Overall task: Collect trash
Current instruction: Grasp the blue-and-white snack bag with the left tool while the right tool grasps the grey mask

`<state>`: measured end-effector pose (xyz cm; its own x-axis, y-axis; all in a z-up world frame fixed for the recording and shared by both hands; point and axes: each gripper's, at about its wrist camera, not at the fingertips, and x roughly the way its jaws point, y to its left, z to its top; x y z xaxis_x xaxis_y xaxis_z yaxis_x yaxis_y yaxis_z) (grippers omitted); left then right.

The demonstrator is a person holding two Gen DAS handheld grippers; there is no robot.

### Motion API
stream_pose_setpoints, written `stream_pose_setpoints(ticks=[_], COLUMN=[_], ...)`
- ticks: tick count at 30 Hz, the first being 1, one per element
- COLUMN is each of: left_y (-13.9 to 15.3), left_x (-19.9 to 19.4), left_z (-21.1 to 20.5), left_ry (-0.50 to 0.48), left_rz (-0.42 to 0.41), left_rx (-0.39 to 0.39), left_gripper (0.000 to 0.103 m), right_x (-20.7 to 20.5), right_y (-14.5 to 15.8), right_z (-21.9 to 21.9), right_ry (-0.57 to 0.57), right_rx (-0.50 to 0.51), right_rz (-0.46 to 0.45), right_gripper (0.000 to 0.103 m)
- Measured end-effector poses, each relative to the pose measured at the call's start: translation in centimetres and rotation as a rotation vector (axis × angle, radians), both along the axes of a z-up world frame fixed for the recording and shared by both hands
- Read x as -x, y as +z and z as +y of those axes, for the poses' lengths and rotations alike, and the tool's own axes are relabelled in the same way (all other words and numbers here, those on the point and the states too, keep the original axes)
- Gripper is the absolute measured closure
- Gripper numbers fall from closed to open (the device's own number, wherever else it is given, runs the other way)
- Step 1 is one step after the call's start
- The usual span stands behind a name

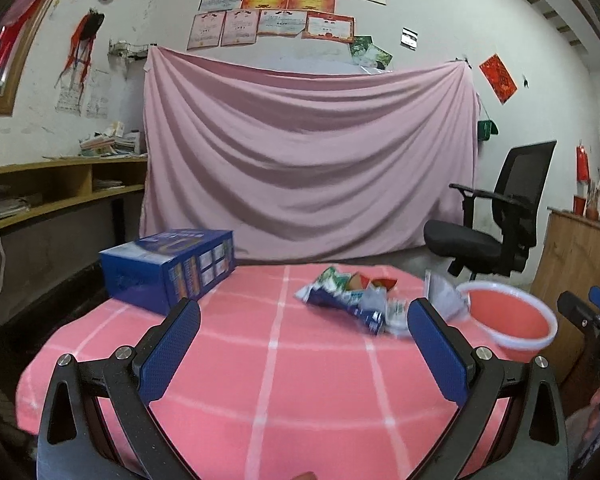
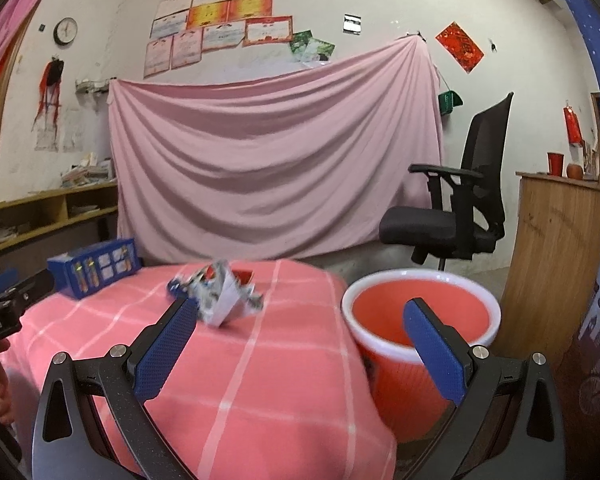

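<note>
While both sets of jaws stand spread and empty above the pink-checked bench (image 1: 276, 380), a blue box (image 1: 168, 270) sits at ten o'clock, crumpled wrappers (image 1: 352, 296) at one o'clock, and a red bin (image 1: 508, 320) at two o'clock.

Table w/ pink checked cloth (image 1: 268, 380) — blue box (image 1: 168, 270) far-left, crumpled wrappers (image 1: 352, 298) near far edge.

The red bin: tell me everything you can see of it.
The bin is a round bucket, apparently plastic, with ribbed red walls, a red inside and a white rim. It stands upright and open beside the table's right edge, its rim near tabletop height. Nothing shows inside. Neither gripper touches it; the wrappers lie apart on the table.
</note>
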<state>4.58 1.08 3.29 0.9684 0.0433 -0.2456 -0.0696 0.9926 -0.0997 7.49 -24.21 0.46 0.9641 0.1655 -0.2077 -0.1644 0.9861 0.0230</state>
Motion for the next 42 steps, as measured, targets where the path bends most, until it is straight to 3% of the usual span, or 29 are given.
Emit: stream_pose_setpoints(ticks=[9, 15, 19, 24, 26, 30, 33, 37, 42], left_y=[1.9, 1.5, 0.1, -2.3, -3.1, -4.3, -5.5, -6.1, -6.1], left_x=[-7.9, -12.9, -15.4, -18.3, -19.2, -20.8, -21.5, -22.0, -22.0], left_z=[1.2, 2.1, 2.0, 2.1, 2.2, 2.4, 2.6, 3.0, 3.7], left_ry=[0.006, -0.008, -0.014, -0.025, -0.041, -0.071, -0.099, -0.111, -0.133], left_rz=[0.003, 0.059, 0.163, 0.323, 0.377, 0.489, 0.556, 0.610, 0.614], left_rx=[0.040, 0.069, 0.081, 0.133, 0.165, 0.258, 0.341, 0.406, 0.468], left_gripper=[0.002, 0.002, 0.002, 0.002, 0.004, 0.028, 0.041, 0.056, 0.068], right_x=[-6.3, -11.1, -13.6, -17.7, -18.9, -21.2, -22.2, -22.6, -22.7], right_y=[2.0, 1.2, 0.4, -1.3, -2.0, -3.8, -4.7, -5.8, -6.6], right_z=[0.4, 1.4, 2.2, 3.8, 4.3, 5.7, 6.8, 8.3, 9.0], right_ry=[-0.011, 0.019, 0.034, 0.065, 0.090, 0.158, 0.221, 0.264, 0.306], right_rx=[0.022, 0.033, 0.057, 0.114, 0.111, 0.115, 0.083, 0.101, 0.095], right_rz=[-0.072, -0.040, 0.032, 0.201, 0.265, 0.423, 0.512, 0.584, 0.649], right_gripper=[0.000, 0.000, 0.000, 0.000, 0.007, 0.032, 0.045, 0.052, 0.059])
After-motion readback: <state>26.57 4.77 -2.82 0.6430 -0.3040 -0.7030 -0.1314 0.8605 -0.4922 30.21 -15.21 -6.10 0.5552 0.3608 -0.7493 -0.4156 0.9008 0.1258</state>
